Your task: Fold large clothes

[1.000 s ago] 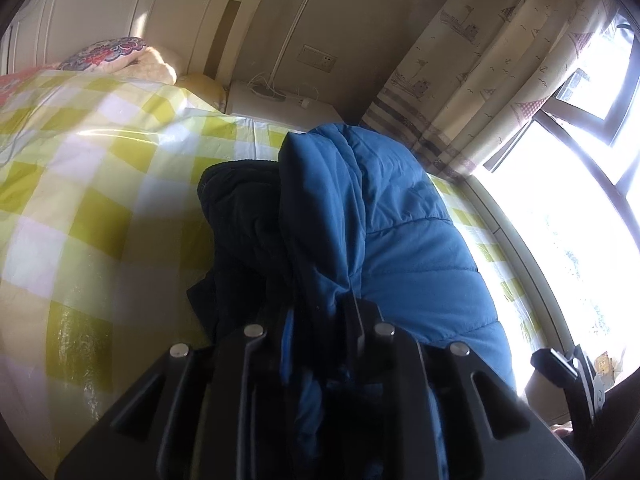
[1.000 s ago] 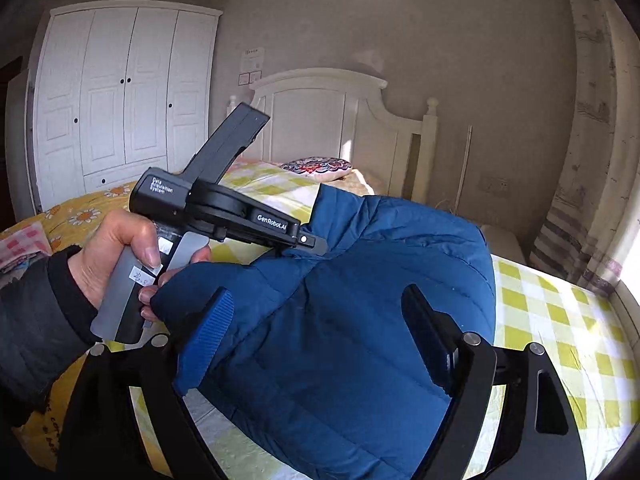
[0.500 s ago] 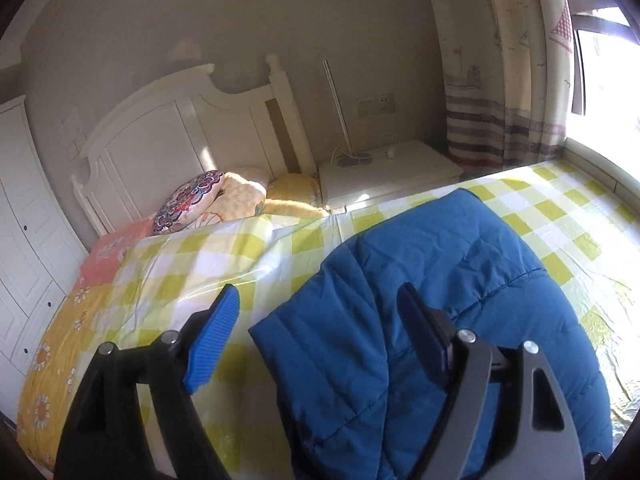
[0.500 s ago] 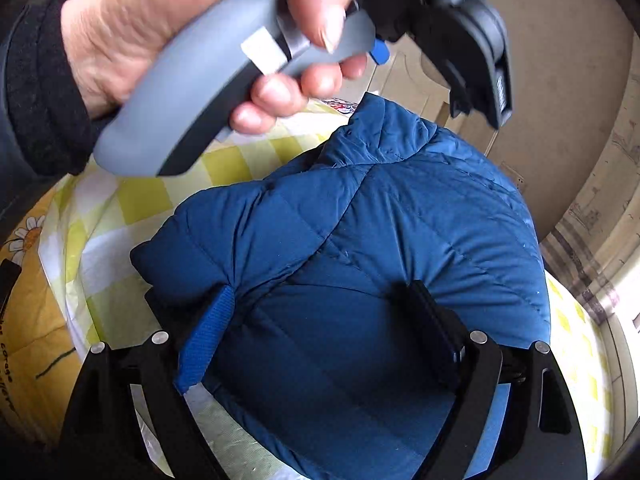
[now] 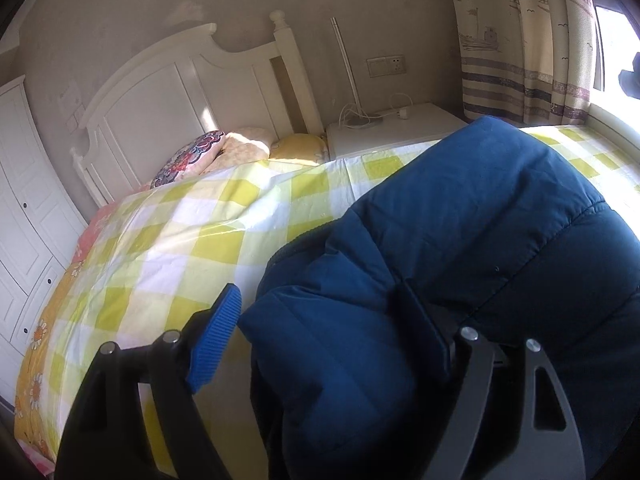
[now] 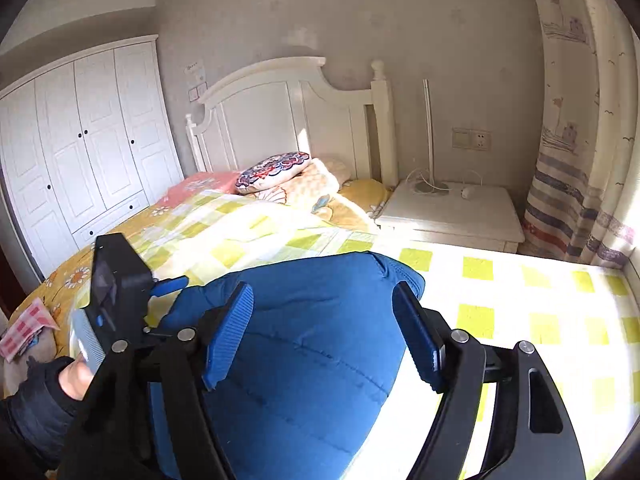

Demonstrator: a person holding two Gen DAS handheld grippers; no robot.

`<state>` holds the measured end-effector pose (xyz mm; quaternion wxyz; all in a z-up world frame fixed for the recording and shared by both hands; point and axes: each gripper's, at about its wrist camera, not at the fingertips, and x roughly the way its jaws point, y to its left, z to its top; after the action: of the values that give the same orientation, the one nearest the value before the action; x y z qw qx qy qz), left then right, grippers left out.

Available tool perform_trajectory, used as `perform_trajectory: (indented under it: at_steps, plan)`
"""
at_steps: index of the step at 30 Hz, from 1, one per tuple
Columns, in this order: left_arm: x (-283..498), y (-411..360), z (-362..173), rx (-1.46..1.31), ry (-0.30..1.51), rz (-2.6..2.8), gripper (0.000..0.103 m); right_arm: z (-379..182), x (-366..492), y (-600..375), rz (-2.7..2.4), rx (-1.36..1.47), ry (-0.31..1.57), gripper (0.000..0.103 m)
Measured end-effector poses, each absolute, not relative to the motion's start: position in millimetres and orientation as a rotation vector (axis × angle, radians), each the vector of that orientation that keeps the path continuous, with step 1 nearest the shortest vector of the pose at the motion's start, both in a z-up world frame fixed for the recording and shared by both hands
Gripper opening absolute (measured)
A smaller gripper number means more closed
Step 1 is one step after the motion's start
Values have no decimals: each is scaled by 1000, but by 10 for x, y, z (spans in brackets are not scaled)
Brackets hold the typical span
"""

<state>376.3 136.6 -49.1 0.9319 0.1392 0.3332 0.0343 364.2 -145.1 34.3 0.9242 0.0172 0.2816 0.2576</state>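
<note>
Lying folded on the bed (image 6: 520,300), on its yellow-and-white checked cover (image 5: 192,248): blue padded jacket (image 5: 460,240), puffy and doubled over, its darker lining showing at the edge facing the headboard (image 5: 160,92). Sitting toward the window side of the bed, away from the white wardrobe (image 6: 80,140).

Hovering over the jacket's near edge: left gripper (image 5: 320,332), jaws opening, blue-ribbed pad clear on the wardrobe side, black finger (image 5: 424,336) resting against a fold of fabric; a bulge of jacket between the two but not pinched. Seen in the right wrist view held in a hand (image 6: 76,376) with a dark sleeve, on the wardrobe side of the jacket.

Poised above the jacket's rounded top fold: right gripper (image 6: 324,336), jaws closing, both pads apart from the fabric lying below them.

Beyond the jacket, toward the headboard: patterned cushion (image 6: 272,172), yellow pillows, and a white nightstand (image 6: 452,212) beside the bed with a thin lamp (image 6: 430,132) on it. Hanging next to the nightstand: striped curtain (image 6: 572,160).
</note>
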Motion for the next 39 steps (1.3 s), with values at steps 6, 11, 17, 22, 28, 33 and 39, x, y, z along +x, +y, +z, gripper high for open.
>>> perform_trajectory:
  at_steps: [6, 11, 17, 22, 28, 33, 39]
  plan:
    - [3810, 1458, -530, 240, 707, 82, 85, -464, 4636, -696, 536, -169, 870, 71]
    - [3917, 1583, -608, 172, 766, 60, 90, -744, 4780, -727, 494, -105, 963, 72]
    - [3851, 1598, -597, 175, 755, 83, 94, -538, 4453, -1069, 459, 53, 857, 82]
    - [3846, 1586, -593, 180, 754, 95, 95, -202, 3748, -1475, 461, 121, 721, 83]
    - [3822, 1608, -601, 158, 747, 95, 97, -29, 2419, -1281, 605, -44, 652, 83]
    - [3818, 1698, -620, 109, 748, 76, 100, -715, 2040, -1043, 475, -39, 706, 87]
    - [3416, 1772, -250, 103, 706, 131, 96, -381, 1981, -1320, 505, 6, 731, 86]
